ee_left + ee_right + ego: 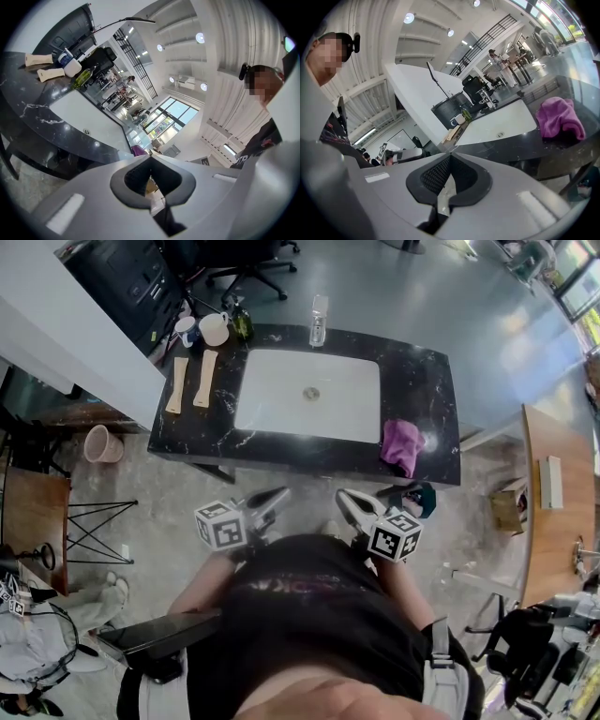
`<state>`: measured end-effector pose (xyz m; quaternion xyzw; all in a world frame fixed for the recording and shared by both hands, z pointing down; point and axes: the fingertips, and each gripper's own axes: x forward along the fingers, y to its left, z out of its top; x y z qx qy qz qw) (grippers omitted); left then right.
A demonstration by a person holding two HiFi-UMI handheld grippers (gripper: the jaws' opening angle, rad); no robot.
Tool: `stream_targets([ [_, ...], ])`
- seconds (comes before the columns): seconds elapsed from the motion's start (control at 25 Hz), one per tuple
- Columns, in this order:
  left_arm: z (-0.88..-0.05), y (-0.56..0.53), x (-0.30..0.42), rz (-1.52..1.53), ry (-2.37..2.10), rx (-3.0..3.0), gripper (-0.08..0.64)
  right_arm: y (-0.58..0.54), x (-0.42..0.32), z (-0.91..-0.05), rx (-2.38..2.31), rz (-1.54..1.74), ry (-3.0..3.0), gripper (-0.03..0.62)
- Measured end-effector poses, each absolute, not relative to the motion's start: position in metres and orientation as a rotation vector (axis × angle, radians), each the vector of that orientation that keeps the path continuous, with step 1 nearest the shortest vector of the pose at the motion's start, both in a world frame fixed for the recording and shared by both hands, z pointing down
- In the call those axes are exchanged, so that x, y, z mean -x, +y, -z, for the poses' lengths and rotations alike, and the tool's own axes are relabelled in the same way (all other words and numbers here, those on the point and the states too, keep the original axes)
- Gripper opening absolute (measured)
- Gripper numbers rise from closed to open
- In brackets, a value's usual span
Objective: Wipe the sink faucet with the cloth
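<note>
A purple cloth (401, 446) lies crumpled on the black marble counter (422, 381), at the front right of the white sink (281, 395). A tall shiny upright thing (319, 320) stands at the sink's far rim; I cannot tell whether it is the faucet. My left gripper (272, 502) and right gripper (352, 505) hang side by side in front of the counter, short of its edge, both shut with nothing between their jaws. The left gripper view shows its gripper (150, 158) with tips together, the cloth (137, 150) far off. The right gripper (451, 154) faces the sink (497, 124) and cloth (559, 117).
Two wooden pieces (190, 382), two mugs (202, 330) and a green bottle (242, 324) sit on the counter's left end. A pink bin (101, 443) and a wire stool (94, 526) stand on the floor at left. A wooden table (553, 512) stands at right.
</note>
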<state>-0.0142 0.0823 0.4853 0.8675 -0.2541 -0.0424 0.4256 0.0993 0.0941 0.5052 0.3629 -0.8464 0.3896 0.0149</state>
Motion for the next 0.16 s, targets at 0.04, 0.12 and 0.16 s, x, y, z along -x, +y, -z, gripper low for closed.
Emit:
stream_targets([
  [0.04,-0.4849,0.0826,0.0138,0.105,-0.635,-2.169,-0.002,0.0942,-0.0998,-0.5052,-1.129,-1.215,-2.633,0.011],
  [0.12,-0.4838,0.0829,0.0132,0.104,-0.636,-2.17,-0.002,0.0946,-0.1004,-0.5046,-1.128,-1.216,-2.633,0.011],
  [0.16,-0.4833,0.0831,0.0129,0.104,-0.636,-2.171,-0.002,0.0947,-0.1006,-0.5043,-1.127,-1.216,-2.634,0.011],
])
